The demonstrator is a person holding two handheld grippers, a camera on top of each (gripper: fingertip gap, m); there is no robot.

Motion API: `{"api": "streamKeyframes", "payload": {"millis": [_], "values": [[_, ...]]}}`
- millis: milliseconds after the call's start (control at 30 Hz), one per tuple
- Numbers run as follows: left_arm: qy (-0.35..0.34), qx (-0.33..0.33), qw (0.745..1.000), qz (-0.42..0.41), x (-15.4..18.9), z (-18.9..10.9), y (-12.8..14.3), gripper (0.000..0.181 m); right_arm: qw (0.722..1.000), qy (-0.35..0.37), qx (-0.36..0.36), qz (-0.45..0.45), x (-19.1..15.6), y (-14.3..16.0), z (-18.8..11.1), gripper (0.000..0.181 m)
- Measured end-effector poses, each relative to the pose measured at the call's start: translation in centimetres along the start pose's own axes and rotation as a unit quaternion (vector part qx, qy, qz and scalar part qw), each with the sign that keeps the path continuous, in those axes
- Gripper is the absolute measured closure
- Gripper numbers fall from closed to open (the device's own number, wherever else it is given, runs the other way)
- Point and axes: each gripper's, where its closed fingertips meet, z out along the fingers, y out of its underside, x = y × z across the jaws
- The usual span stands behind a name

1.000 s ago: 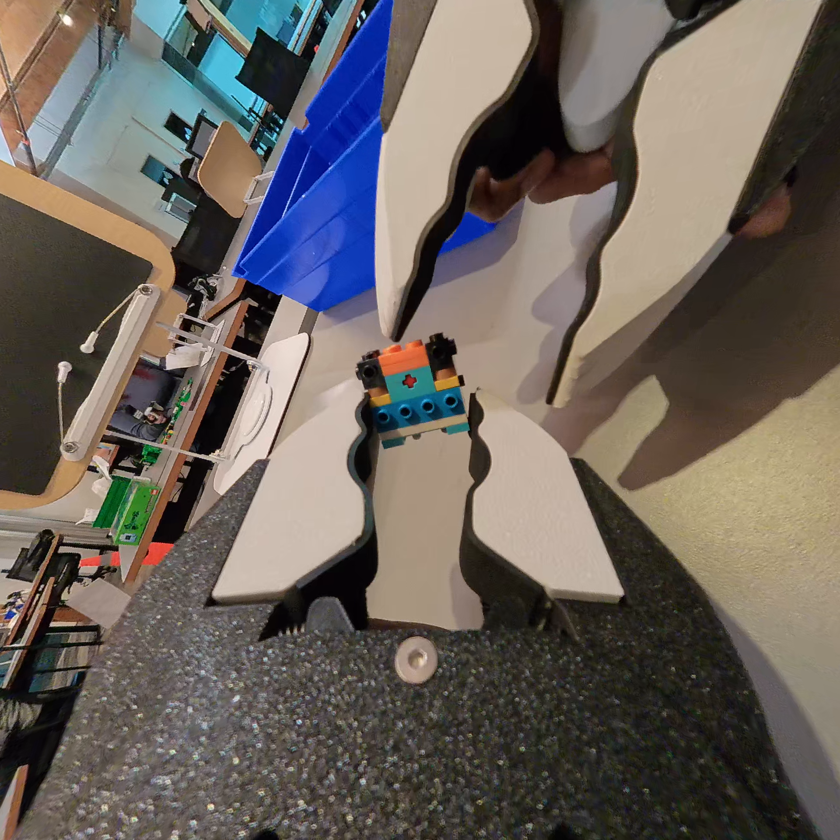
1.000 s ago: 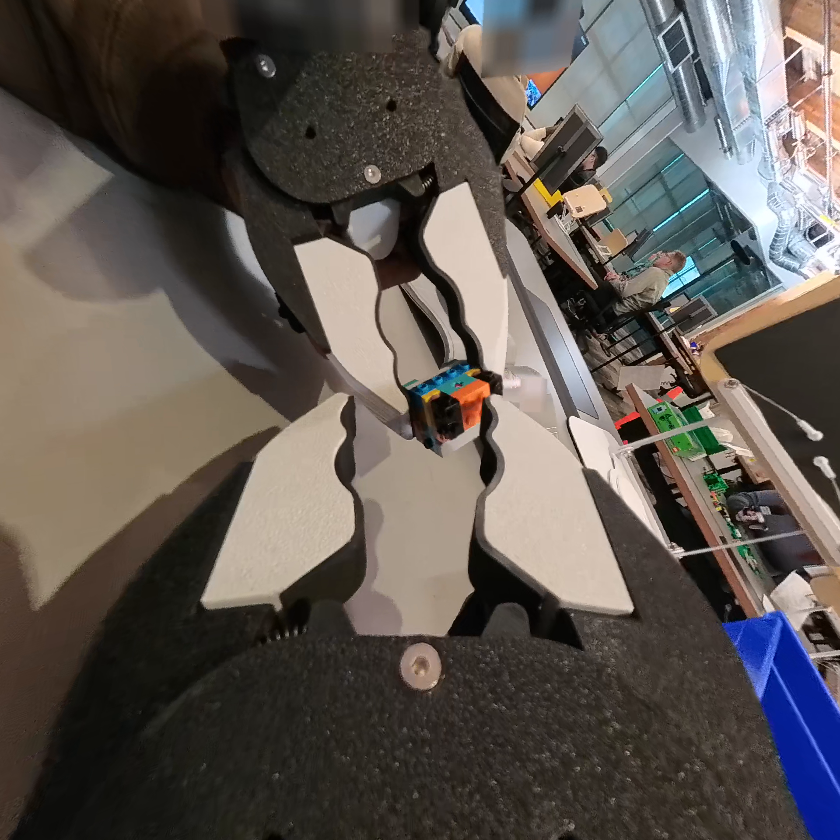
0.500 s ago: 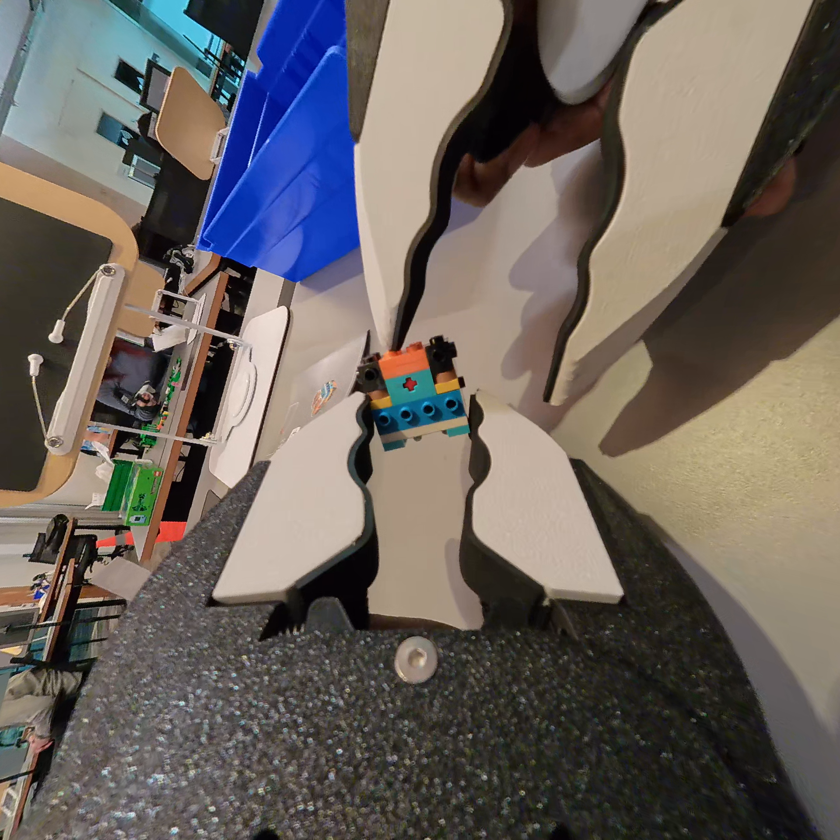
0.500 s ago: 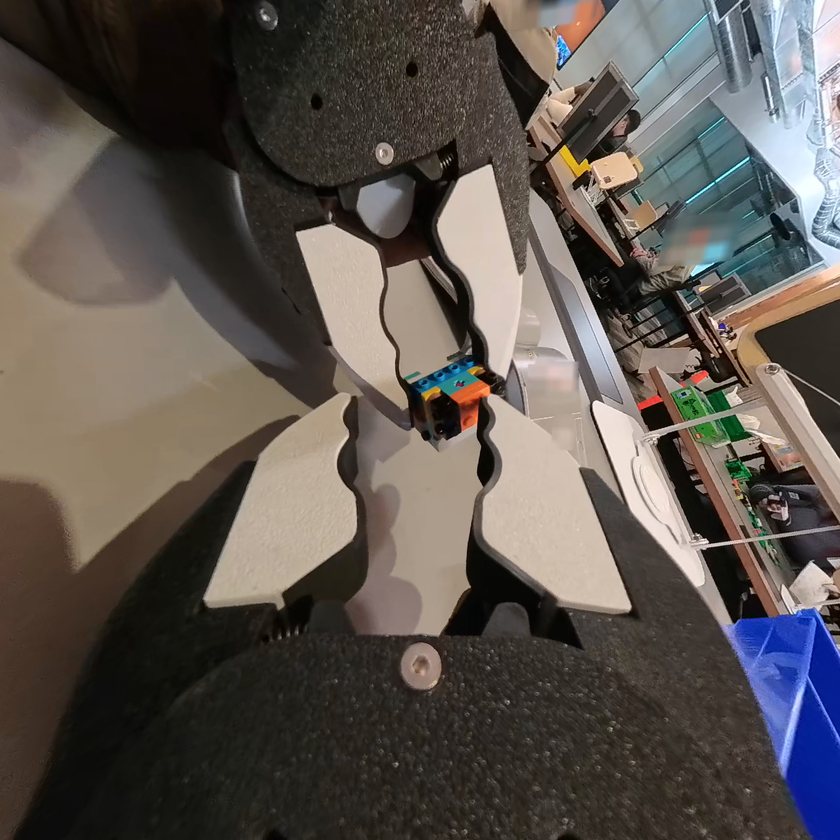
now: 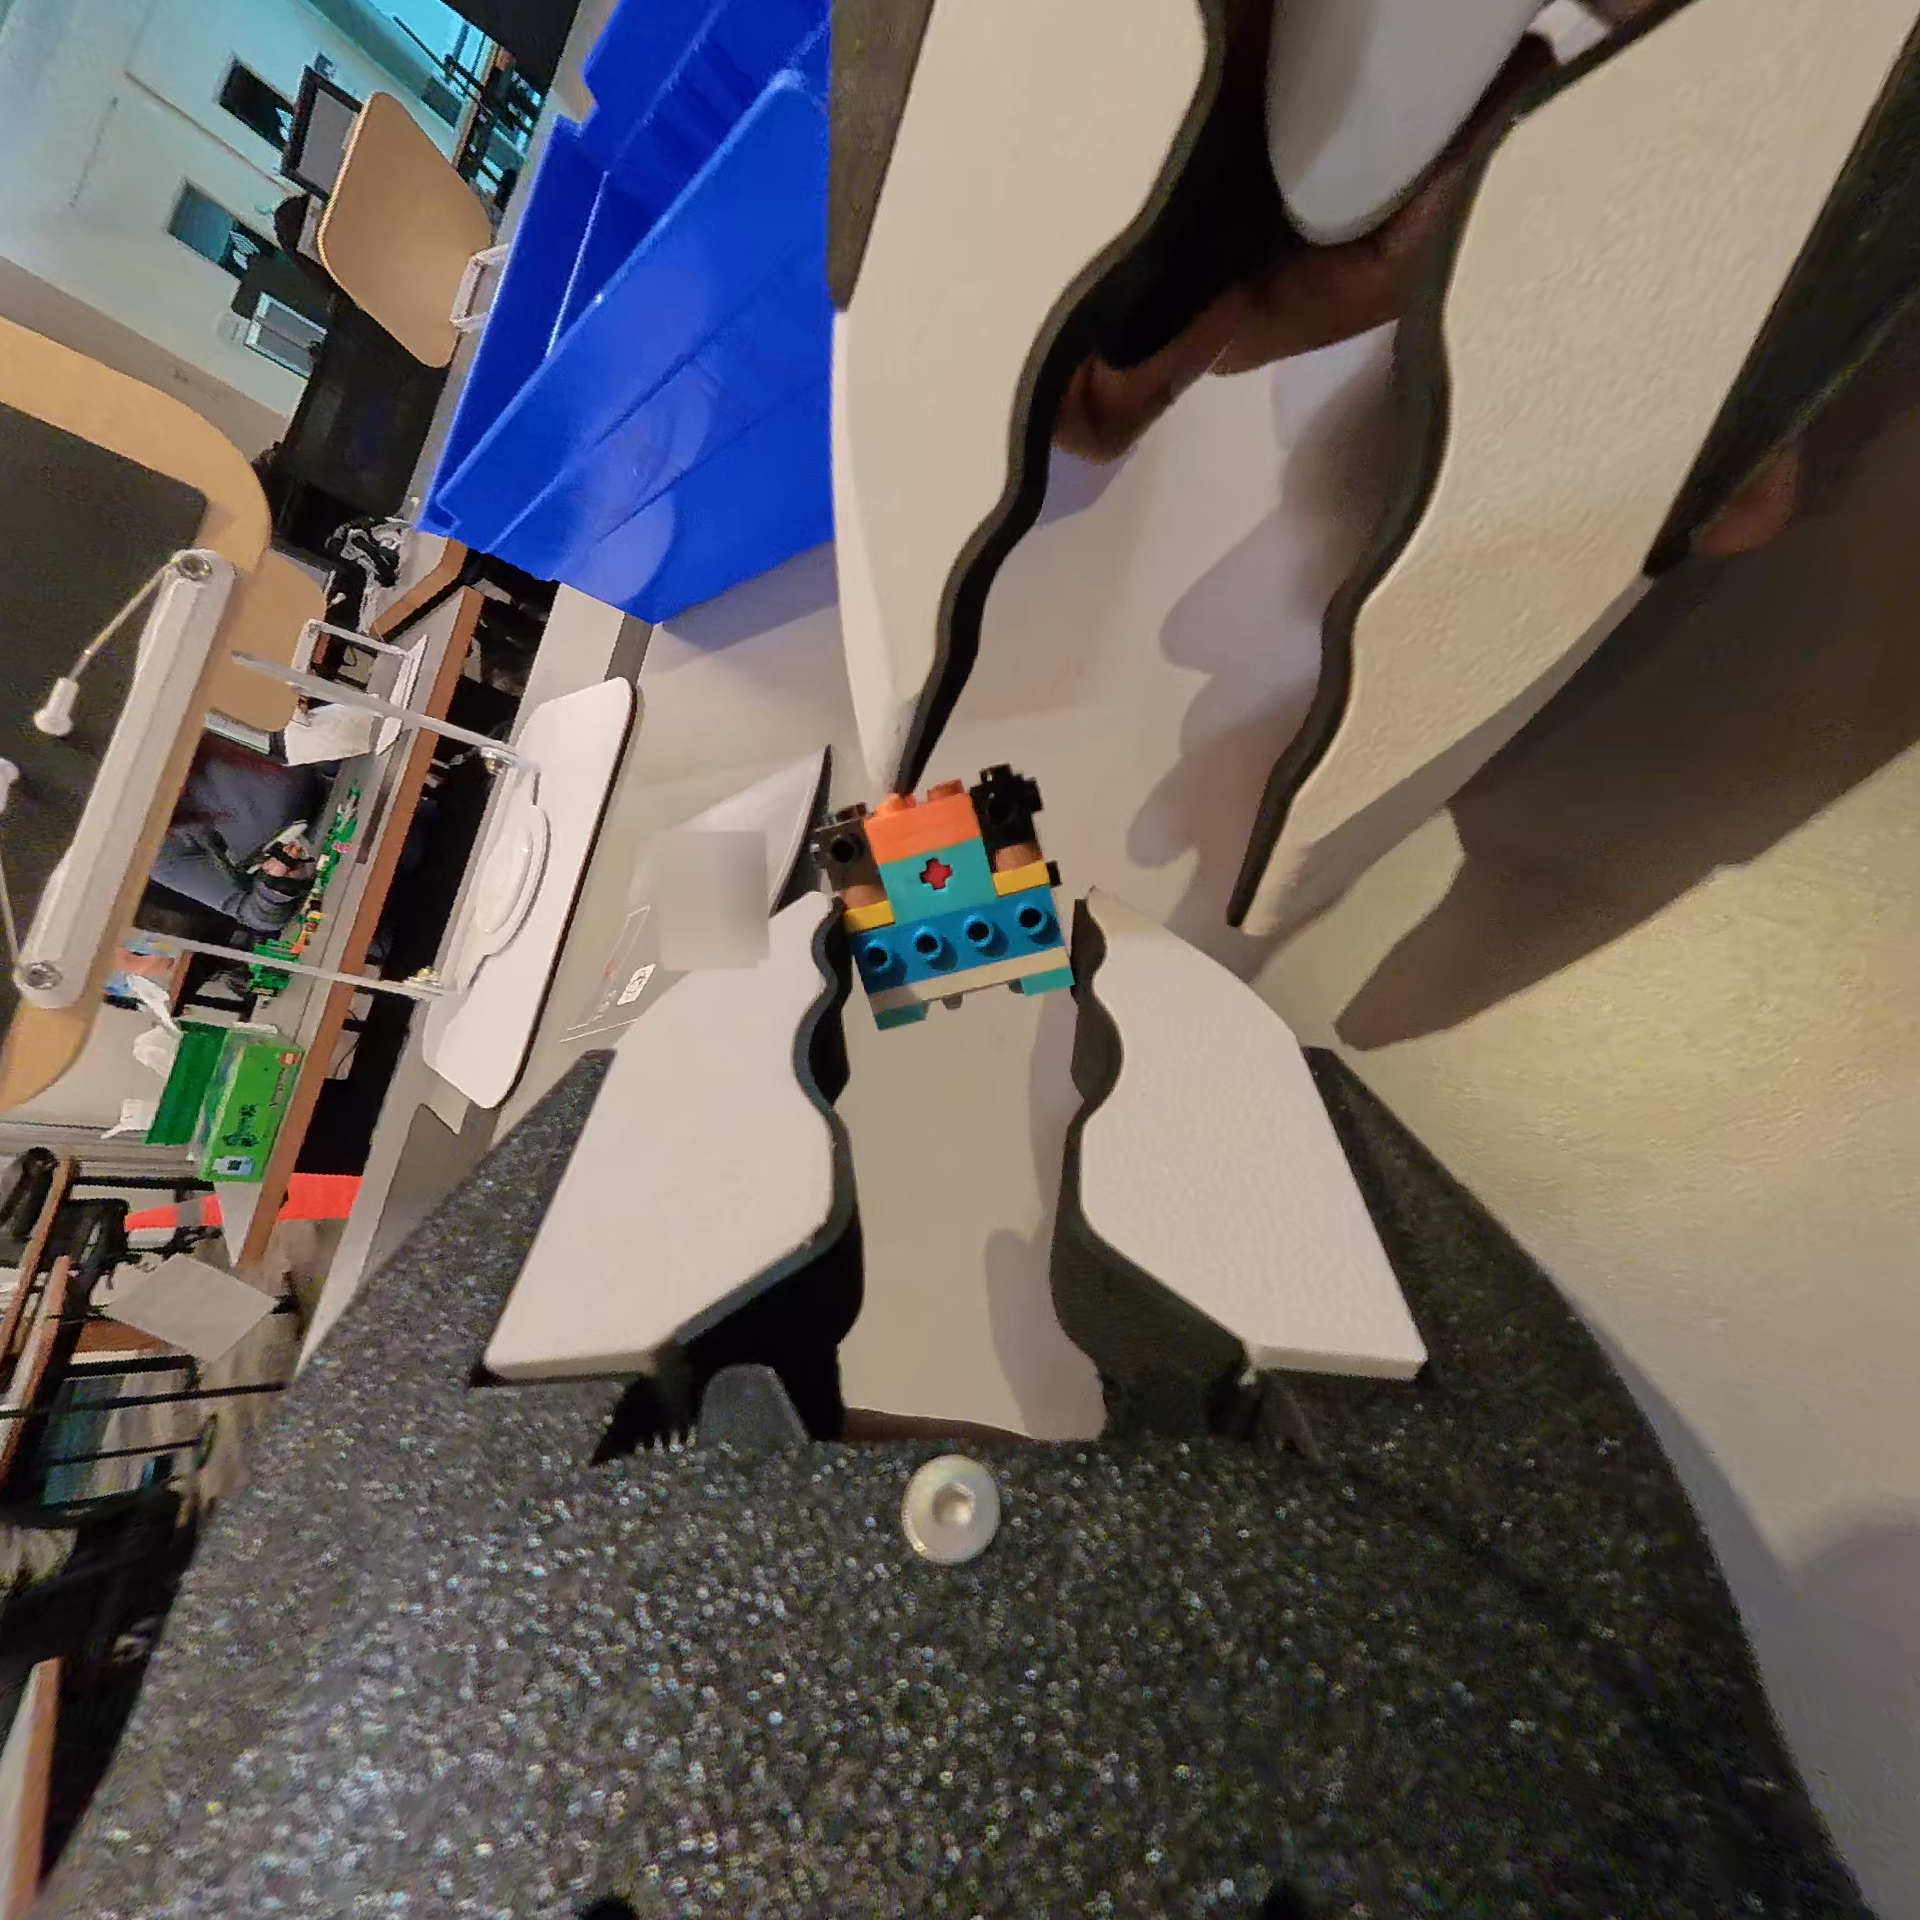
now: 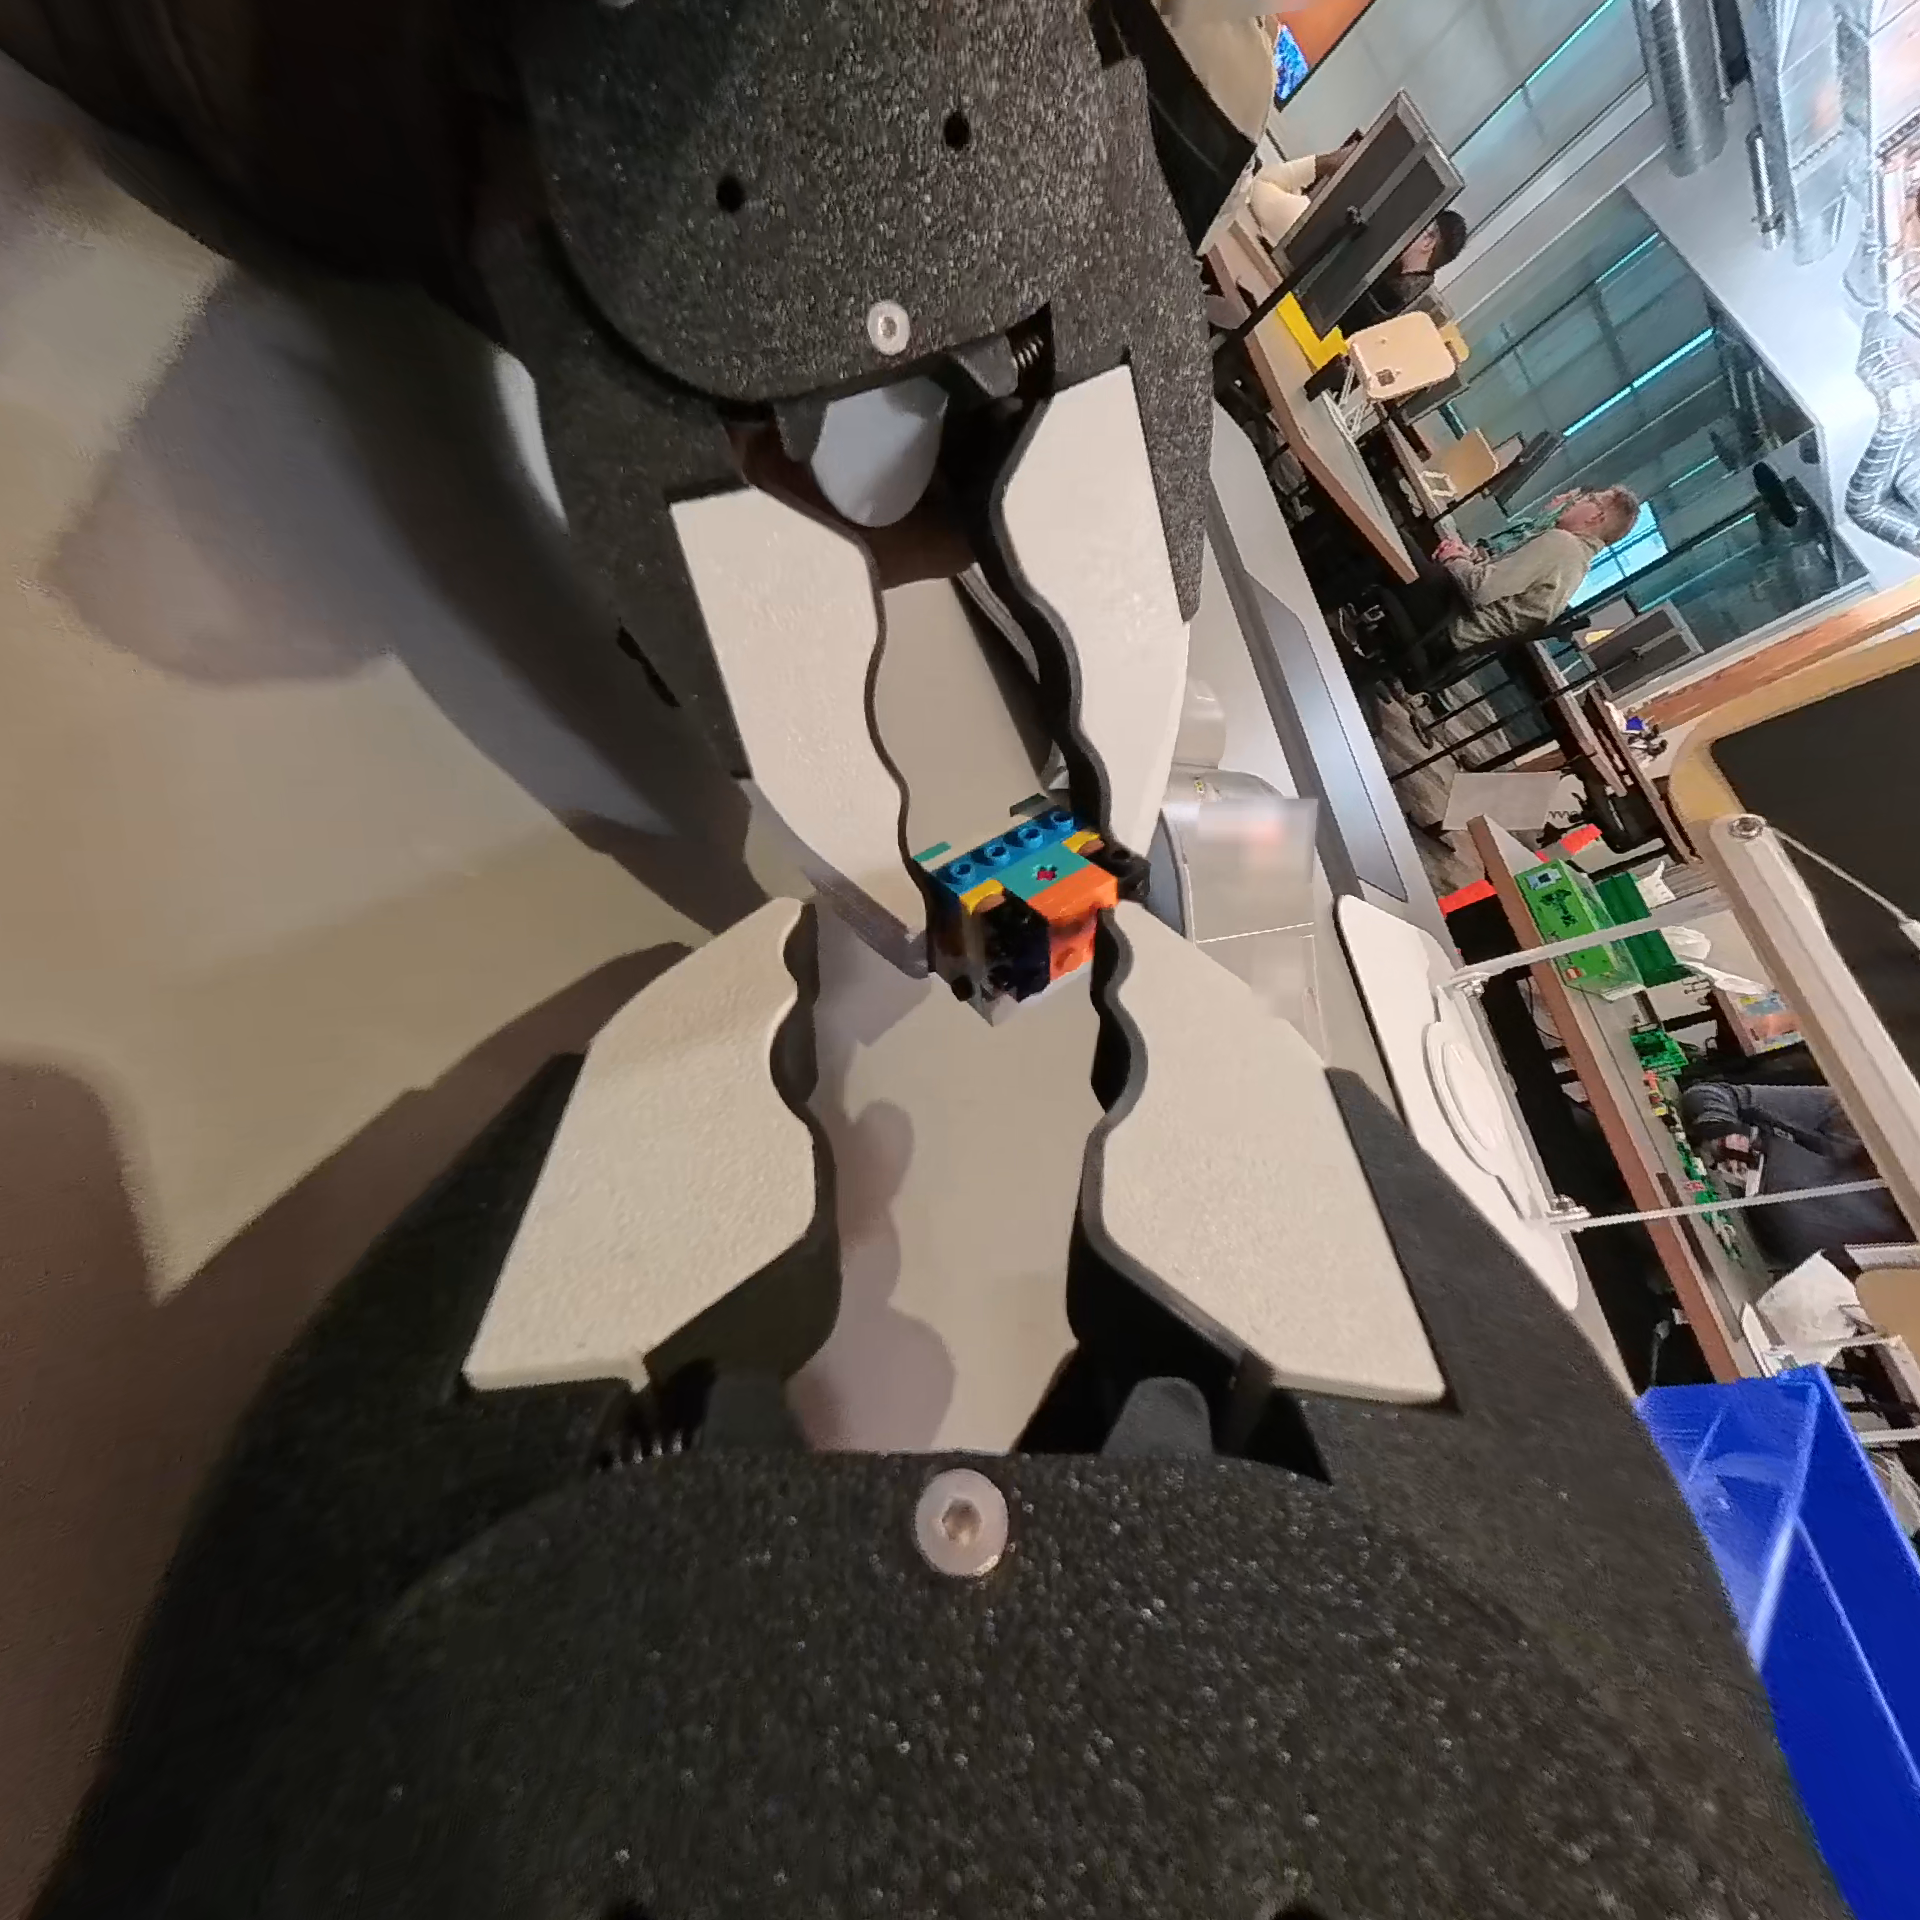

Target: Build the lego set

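Note:
A small lego model (image 5: 951, 914) of orange, teal, blue, yellow and black bricks sits between the fingertips of my left gripper (image 5: 953, 920), which is shut on it above the pale table (image 5: 1662, 1143). My right gripper (image 5: 1081, 842) faces it from above and is open. One of its fingertips (image 5: 920, 758) touches the model's orange top; the other is apart from it. In the right wrist view the model (image 6: 1023, 904) lies against the right finger (image 6: 1195, 1091) of my right gripper (image 6: 951, 920), with the left gripper (image 6: 1016, 862) opposite.
Blue bins (image 5: 644, 343) stand at the table's far side, and one also shows in the right wrist view (image 6: 1818, 1558). A white board (image 5: 540, 894) and a green box (image 5: 229, 1101) lie beyond. People sit at desks (image 6: 1507, 582) in the background. Only a small space, under 4 cm, lies between the two pairs of fingers.
The two grippers have drawn a little closer together and both views have tilted slightly. The model stays held in the left gripper; the right gripper stays open.

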Motion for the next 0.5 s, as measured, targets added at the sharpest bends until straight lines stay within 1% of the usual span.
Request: {"api": "streamKeyframes", "payload": {"millis": [167,267,400,500], "values": [[0.019,0.008,0.999,-0.036,0.2,0.1,-0.2,0.14,1.0,0.014,0.013,0.019,0.8,0.3,-0.3,0.124],[0.047,0.015,0.994,-0.095,0.3,0.1,-0.1,0.14,0.998,0.051,0.026,0.004,1.8,0.1,-0.4,0.121],[0.077,0.022,0.977,-0.2,-0.1,0.1,0.0,0.14,0.995,0.083,0.027,-0.042,2.0,-0.1,-0.2,0.12],[0.108,0.052,0.957,-0.263,-0.2,-0.3,-0.8,0.14,0.995,0.074,0.011,-0.066,1.4,0.3,0.3,0.115]]}}
